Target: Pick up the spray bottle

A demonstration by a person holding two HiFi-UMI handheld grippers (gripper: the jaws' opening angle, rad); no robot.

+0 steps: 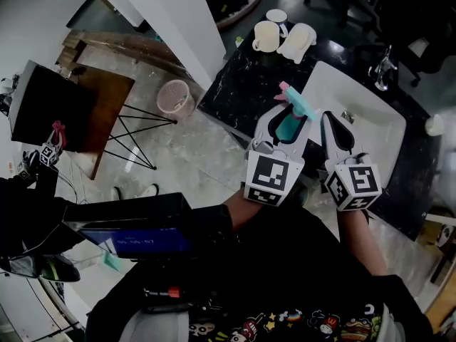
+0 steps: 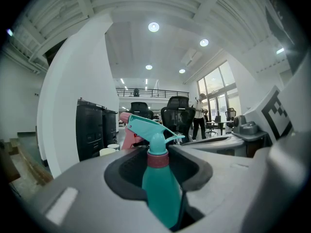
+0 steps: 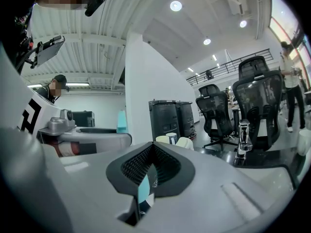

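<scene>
I seem to be working in an open-plan office with a pantry corner. I see black mesh desk chairs point(image 3: 257, 96), recessed ceiling lights point(image 2: 153, 27), tall windows point(image 2: 216, 81) and a mezzanine railing point(image 2: 155, 92). A dark marbled counter point(image 1: 235, 84) carries a white sink point(image 1: 370, 123), a faucet point(image 1: 385, 66) and cream mugs point(image 1: 266, 35).

The left claw point(image 1: 293, 112) grips the teal spray bottle point(image 1: 288, 128) by its body above the dark bench point(image 1: 239, 84) and white sink point(image 1: 370, 130), with the right claw point(image 1: 330, 121), jaws together, just beside it
</scene>
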